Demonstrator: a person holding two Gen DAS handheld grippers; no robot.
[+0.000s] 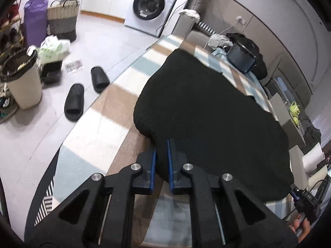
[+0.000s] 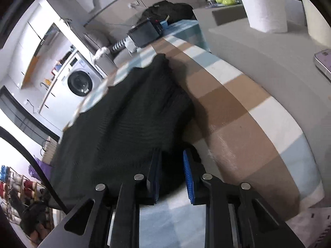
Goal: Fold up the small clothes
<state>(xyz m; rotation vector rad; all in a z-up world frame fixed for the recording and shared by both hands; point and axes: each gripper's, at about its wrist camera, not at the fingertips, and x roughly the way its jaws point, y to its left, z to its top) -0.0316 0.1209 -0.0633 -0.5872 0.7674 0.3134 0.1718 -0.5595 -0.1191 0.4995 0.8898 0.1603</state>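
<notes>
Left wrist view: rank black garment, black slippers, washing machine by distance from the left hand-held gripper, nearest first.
1. Black garment: pinched between the fingers of the left hand-held gripper, spread over the checked tablecloth.
2. Black slippers: on the floor, left of the table.
3. Washing machine: against the far wall, top centre.

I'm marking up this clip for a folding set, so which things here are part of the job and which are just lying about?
In the job:
black knit garment
left gripper, shut on its near edge
right gripper, closed on its near edge

Lying about:
black slippers
washing machine
paper towel roll
bin
</notes>
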